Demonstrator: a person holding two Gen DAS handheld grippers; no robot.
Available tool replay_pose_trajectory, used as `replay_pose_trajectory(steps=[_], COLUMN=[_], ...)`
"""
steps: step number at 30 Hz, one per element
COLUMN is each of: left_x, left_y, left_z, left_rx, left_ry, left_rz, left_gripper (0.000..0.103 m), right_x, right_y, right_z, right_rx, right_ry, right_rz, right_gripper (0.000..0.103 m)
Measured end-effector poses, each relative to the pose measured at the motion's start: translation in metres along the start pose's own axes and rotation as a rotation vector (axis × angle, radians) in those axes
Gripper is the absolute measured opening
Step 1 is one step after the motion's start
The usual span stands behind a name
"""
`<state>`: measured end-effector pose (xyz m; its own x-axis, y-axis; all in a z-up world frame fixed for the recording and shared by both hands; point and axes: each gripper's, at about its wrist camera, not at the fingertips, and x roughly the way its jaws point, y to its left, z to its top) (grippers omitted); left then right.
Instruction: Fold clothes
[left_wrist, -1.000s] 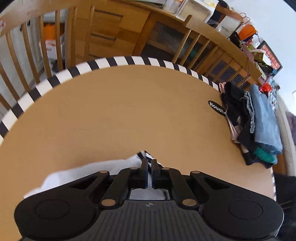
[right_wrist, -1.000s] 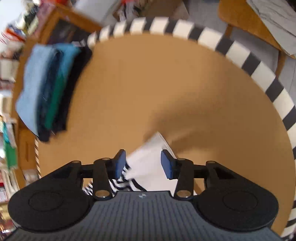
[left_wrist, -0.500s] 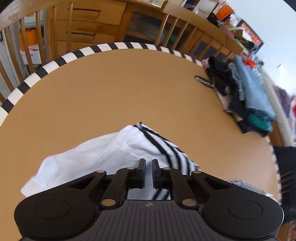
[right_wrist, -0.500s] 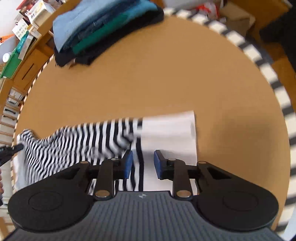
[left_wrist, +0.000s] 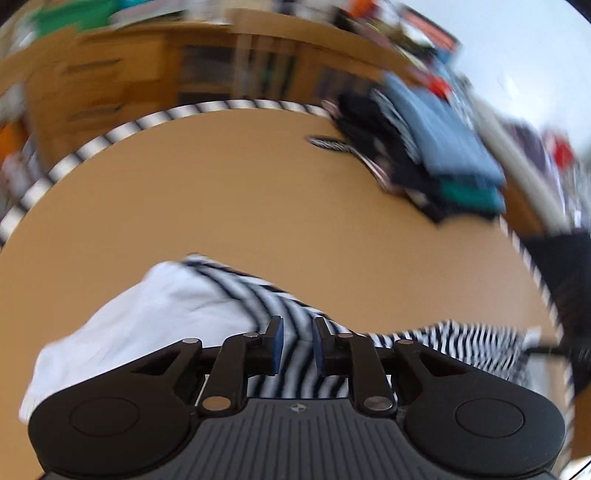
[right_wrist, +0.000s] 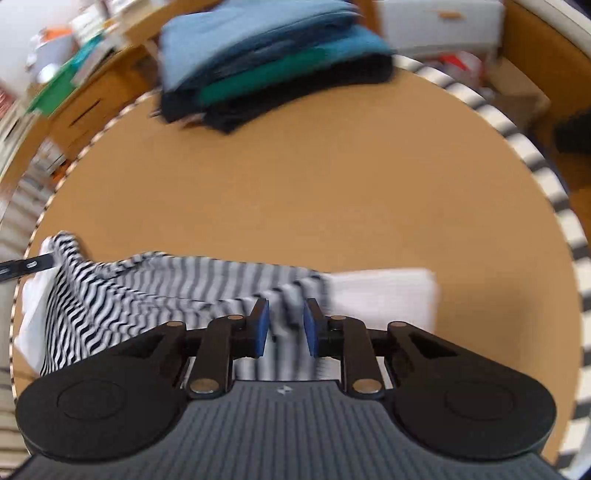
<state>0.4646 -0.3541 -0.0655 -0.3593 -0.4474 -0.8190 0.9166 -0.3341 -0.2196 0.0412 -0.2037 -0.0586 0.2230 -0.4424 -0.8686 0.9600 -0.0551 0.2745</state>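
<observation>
A black-and-white striped garment with white parts (left_wrist: 207, 306) lies crumpled on the round tan table (left_wrist: 258, 192). My left gripper (left_wrist: 295, 341) is open, its blue-padded jaws apart just above the striped cloth. In the right wrist view the same garment (right_wrist: 166, 288) spreads left to right, with a white section (right_wrist: 384, 299) at the right. My right gripper (right_wrist: 284, 328) is open over the striped cloth, jaws apart. Both views are motion-blurred.
A stack of folded clothes (left_wrist: 436, 155), blue, teal and black, sits at the table's far edge; it also shows in the right wrist view (right_wrist: 273, 62). The table has a black-and-white striped rim (right_wrist: 554, 192). Wooden furniture (left_wrist: 110, 85) stands behind.
My left gripper has opened, letting go of the garment. Both grippers have moved over the cloth, and the right jaws have spread slightly. The garment lies more spread out on the table.
</observation>
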Motion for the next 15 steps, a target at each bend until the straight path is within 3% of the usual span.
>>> replay_pose_trajectory(steps=[3,7,10,15], left_x=[0.014,0.014,0.018,0.019], left_y=[-0.023,-0.046,-0.062,-0.094], left_z=[0.0,-0.008,-0.011,-0.021], left_rx=[0.143,0.294,0.398,0.564], left_ry=[-0.005,-0.022,-0.028,-0.008], left_rz=[0.03,-0.051,-0.159,-0.286], left_gripper=[0.027,0.027,0.027,0.032], right_x=[0.008,0.021,0.034,0.04], right_y=[0.036,0.066,0.075,0.073], right_z=[0.004,0.002,0.013,0.013], right_rx=[-0.248,-0.478,-0.549,-0.575], right_ry=[-0.029,0.009,0.063,0.145], right_rz=[-0.025,0.03,0.06,0.082], right_gripper=[0.032,0.03,0.028,0.015])
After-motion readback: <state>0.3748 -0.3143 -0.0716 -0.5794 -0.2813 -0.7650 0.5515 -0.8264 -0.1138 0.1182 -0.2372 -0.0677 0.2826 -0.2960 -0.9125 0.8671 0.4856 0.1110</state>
